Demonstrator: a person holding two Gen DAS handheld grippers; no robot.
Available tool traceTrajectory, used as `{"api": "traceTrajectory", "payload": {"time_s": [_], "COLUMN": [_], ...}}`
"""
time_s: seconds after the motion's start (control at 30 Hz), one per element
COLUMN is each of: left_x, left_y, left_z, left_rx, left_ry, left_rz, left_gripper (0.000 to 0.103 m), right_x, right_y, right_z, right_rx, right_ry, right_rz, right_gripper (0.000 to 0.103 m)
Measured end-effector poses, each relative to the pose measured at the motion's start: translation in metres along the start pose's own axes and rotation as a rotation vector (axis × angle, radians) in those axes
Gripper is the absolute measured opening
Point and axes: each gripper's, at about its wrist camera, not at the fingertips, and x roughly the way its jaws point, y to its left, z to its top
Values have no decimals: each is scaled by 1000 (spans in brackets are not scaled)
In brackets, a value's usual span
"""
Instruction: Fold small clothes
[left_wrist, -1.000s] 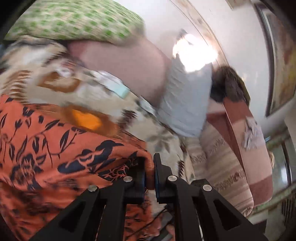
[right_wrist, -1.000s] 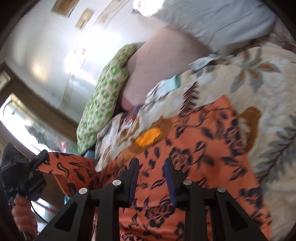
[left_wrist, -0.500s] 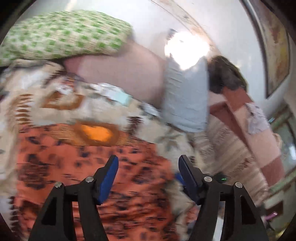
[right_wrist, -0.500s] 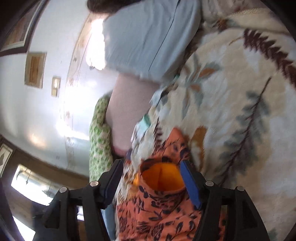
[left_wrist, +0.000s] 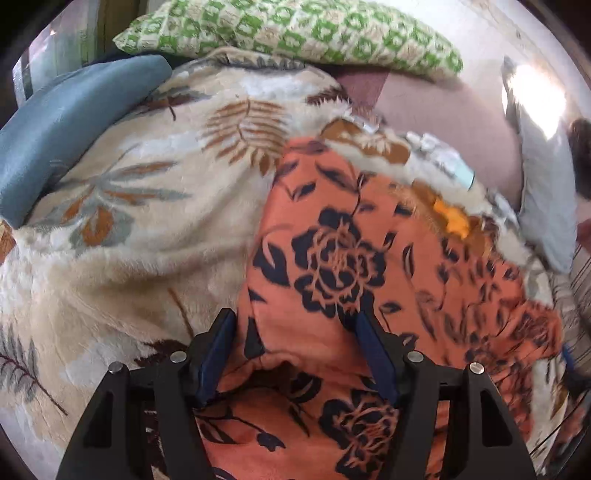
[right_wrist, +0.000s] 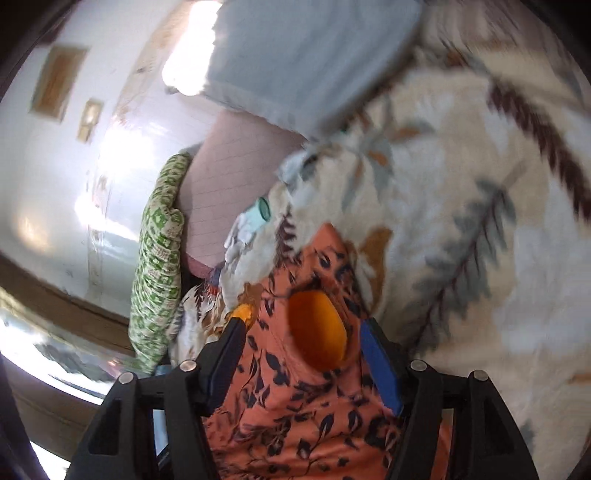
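Note:
An orange garment (left_wrist: 351, 258) with a dark flower print lies spread on a cream leaf-patterned blanket (left_wrist: 129, 221). My left gripper (left_wrist: 295, 350) hovers open over the garment's near left part, its blue pads apart with cloth lying loose between them. In the right wrist view the same orange garment (right_wrist: 295, 406) shows a round opening with a plain orange lining (right_wrist: 317, 328). My right gripper (right_wrist: 301, 354) stands open around that opening, and the pads do not press on the cloth.
A green patterned pillow (left_wrist: 295, 33) and a blue cushion (left_wrist: 66, 122) lie at the blanket's far side. A pale grey pillow (left_wrist: 546, 192) leans against the pink sofa back (left_wrist: 443, 110). A small teal-and-white packet (right_wrist: 258, 214) rests on the blanket's edge.
Both grippers went from shut on the orange cloth to open and let it go. The left one tipped downward over the garment's left part. The right one shifted to the lined opening.

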Motion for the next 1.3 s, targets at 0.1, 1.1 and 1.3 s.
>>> {"api": "traceTrajectory", "payload": {"time_s": [0.1, 1.1, 1.3], "left_x": [-1, -23, -21], "left_y": [3, 45, 46], "left_z": [-3, 8, 10], "left_rx": [28, -87, -92], "left_ry": [5, -118, -124], "left_rz": [-4, -94, -68], "left_gripper": [68, 68, 68], "right_x": [17, 39, 135], "right_y": [14, 117, 203], "right_z": [4, -27, -72], "right_rx": [-61, -481, -690], "right_ry": [20, 102, 302], "right_rz": [41, -196, -212], "right_gripper": [71, 10, 12]}}
